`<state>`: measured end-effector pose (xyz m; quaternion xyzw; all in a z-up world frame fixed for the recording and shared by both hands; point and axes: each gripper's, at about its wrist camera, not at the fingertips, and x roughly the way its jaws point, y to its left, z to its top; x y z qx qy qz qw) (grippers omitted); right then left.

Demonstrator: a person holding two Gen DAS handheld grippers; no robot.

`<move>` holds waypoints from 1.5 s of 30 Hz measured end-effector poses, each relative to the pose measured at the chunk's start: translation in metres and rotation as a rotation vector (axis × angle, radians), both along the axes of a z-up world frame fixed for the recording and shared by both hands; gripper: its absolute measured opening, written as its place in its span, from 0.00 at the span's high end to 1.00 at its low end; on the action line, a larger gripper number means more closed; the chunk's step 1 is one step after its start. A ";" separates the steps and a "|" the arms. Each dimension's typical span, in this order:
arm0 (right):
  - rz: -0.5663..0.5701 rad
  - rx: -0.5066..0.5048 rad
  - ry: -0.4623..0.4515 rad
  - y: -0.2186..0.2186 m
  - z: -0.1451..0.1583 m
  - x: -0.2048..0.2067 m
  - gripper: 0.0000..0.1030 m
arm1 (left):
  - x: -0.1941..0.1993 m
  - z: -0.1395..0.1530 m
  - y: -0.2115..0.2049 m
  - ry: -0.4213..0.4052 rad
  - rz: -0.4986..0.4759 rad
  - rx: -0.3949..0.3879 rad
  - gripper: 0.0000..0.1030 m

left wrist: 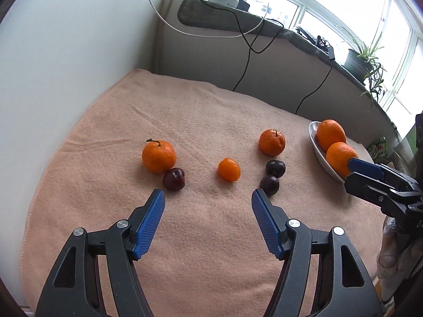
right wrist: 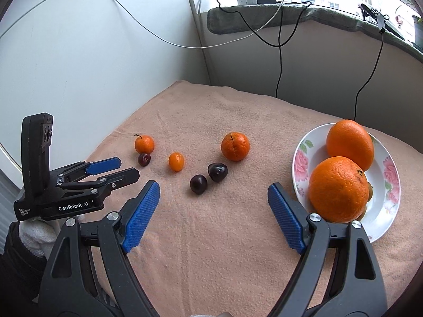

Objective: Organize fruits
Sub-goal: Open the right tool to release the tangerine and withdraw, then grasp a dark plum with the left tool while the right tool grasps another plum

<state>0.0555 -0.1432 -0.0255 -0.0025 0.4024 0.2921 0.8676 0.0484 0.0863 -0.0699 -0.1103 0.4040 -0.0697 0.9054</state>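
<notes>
Plainly, left gripper [left wrist: 208, 195] jaws apart, empty; right gripper [right wrist: 214, 187] jaws wide, empty, beside plate [right wrist: 300, 155]

Soft daylight comes in through the window [left wrist: 343, 8] beyond the towel [left wrist: 198, 111], whose panes glare white and lose detail. The towel is evenly lit; fruit on it casts only faint, short shadows. Both views are sharp at the centre, with no motion blur. Fisheye bending curves the wall and towel edges, and the corners go dark.
</notes>
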 end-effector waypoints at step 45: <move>0.089 -0.117 0.119 0.070 -0.056 0.039 0.71 | 0.037 -0.032 0.022 0.079 0.052 -0.036 0.78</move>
